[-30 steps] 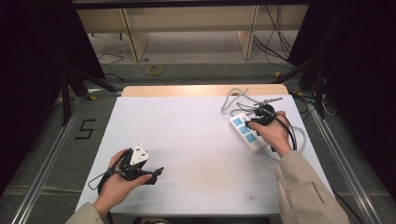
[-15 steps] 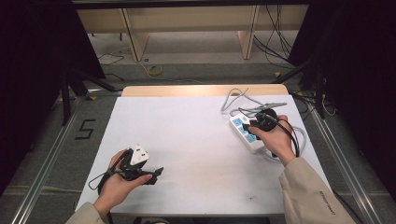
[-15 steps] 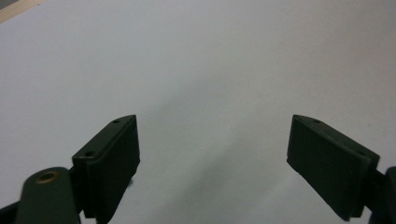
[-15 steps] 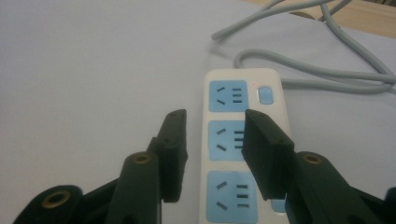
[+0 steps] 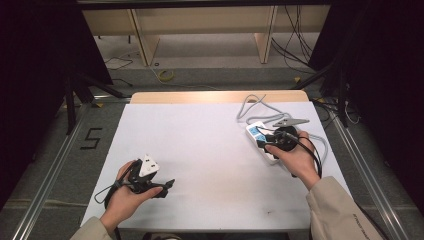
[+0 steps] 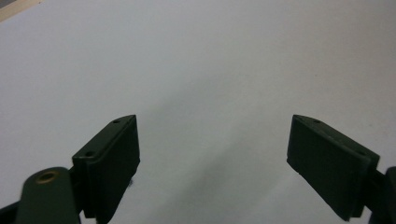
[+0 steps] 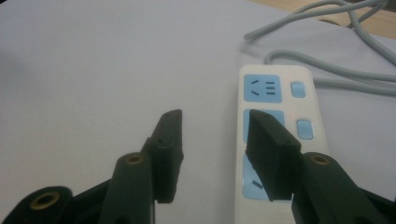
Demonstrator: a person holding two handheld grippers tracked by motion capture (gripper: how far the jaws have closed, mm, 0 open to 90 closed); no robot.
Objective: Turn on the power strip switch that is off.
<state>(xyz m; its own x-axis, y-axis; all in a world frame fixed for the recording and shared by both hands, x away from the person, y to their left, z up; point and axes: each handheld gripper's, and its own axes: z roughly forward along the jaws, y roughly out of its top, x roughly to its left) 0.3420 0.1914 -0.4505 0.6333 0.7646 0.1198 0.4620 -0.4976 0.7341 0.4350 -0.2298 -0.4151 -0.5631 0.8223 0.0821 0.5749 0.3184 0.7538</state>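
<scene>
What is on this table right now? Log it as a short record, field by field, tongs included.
surface: white table
item: white power strip with blue sockets, lying at the table's right side
cord: grey cable running off the strip's far end
left tongs: open wide, bare table between the jaws
right tongs: open, one jaw above the strip, the other above the table
contact: cannot tell

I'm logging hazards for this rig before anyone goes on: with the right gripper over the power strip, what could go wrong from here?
1. The right gripper is open, with one jaw over the power strip and the other over bare table; closing might clip its edge and skew it.
2. A jaw lies above the blue sockets and near the switch buttons, so pressing down might toggle one.
3. The strip's grey cord loops close by and might snag or drag.
</scene>
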